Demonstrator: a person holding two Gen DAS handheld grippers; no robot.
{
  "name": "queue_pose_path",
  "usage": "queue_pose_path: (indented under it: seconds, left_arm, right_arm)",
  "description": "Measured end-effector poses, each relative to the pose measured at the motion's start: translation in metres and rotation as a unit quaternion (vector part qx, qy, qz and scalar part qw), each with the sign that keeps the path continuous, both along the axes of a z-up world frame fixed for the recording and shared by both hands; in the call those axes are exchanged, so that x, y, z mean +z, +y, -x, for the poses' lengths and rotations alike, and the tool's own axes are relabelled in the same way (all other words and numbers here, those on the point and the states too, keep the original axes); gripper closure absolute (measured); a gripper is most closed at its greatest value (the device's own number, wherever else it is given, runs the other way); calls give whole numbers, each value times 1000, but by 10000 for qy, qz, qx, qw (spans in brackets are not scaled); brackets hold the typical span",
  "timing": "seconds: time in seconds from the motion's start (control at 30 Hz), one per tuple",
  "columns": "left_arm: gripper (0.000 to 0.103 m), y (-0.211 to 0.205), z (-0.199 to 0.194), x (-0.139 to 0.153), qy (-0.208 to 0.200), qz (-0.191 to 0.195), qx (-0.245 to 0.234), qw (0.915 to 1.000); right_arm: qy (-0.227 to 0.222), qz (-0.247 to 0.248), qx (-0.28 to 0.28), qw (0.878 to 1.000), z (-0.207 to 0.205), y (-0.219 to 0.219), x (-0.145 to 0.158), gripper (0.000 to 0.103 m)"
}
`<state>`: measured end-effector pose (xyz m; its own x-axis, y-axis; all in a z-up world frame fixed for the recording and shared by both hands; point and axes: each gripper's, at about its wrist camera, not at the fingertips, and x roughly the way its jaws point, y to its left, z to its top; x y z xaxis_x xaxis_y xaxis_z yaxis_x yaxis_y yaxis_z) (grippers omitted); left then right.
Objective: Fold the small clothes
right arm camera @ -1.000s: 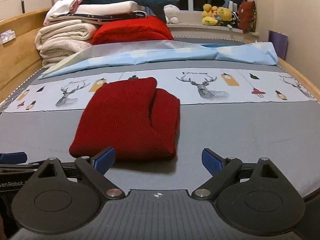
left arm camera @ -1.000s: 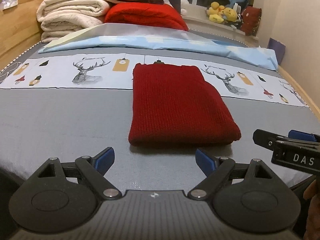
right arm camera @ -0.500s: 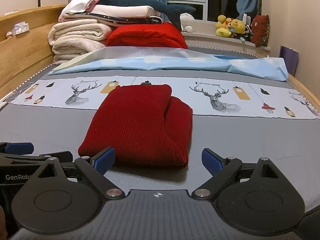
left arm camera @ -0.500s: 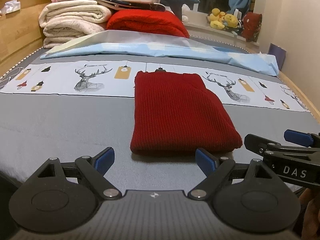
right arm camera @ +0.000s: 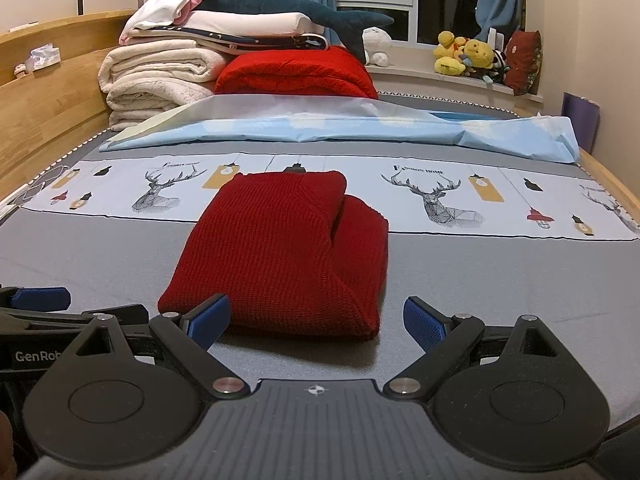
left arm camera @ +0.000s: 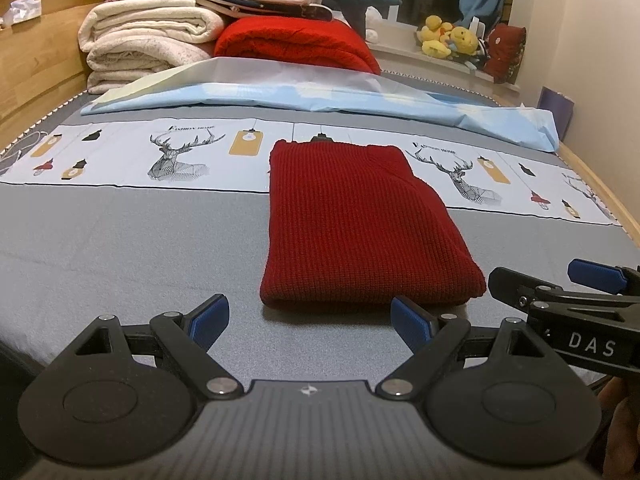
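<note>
So we've got a dark red knit sweater [left arm camera: 360, 224] lying folded into a neat rectangle on the bed [left arm camera: 120, 240], roughly in the middle. Its far edge sits over the pale printed strip with the deer drawings [left arm camera: 180, 156], and the near edge is on the plain grey part of the sheet. From the right wrist camera we can see a second folded layer poking out along its right side, so it's not a perfectly flush stack.

Our left gripper [left arm camera: 309, 318] is hovering just short of the near edge of the sweater, blue-padded fingers [left arm camera: 210, 316] spread wide apart with nothing between them. The sweater's near edge lines up roughly with the gap. Our right gripper [right arm camera: 316, 318] is in much the same spot from its side, fingers [right arm camera: 424, 322] also wide apart and empty, the left pad just in front of the sweater's near corner. Whether that pad is actually touching the knit, we can't tell.

Each gripper shows up at the edge of the other's view, so they're side by side and close together.

Further back there's a light blue sheet [right arm camera: 360, 128] lying crumpled across the bed, then a stack of folded blankets [right arm camera: 160, 76] with a red blanket [right arm camera: 296, 72] beside it and a plush shark [right arm camera: 288, 6] on top. Some yellow stuffed toys [right arm camera: 464, 56] sit on the windowsill.
</note>
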<state>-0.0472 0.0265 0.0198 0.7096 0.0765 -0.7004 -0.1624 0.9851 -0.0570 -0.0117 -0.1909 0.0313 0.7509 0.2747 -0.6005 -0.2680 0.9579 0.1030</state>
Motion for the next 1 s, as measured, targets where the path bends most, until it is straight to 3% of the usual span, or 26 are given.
queue_pose_path:
  seconds: [1.0]
  left_arm:
    - [12, 0, 0, 0, 9, 3, -1, 10000]
  right_arm:
    - [25, -14, 19, 10000, -1, 0, -2, 9]
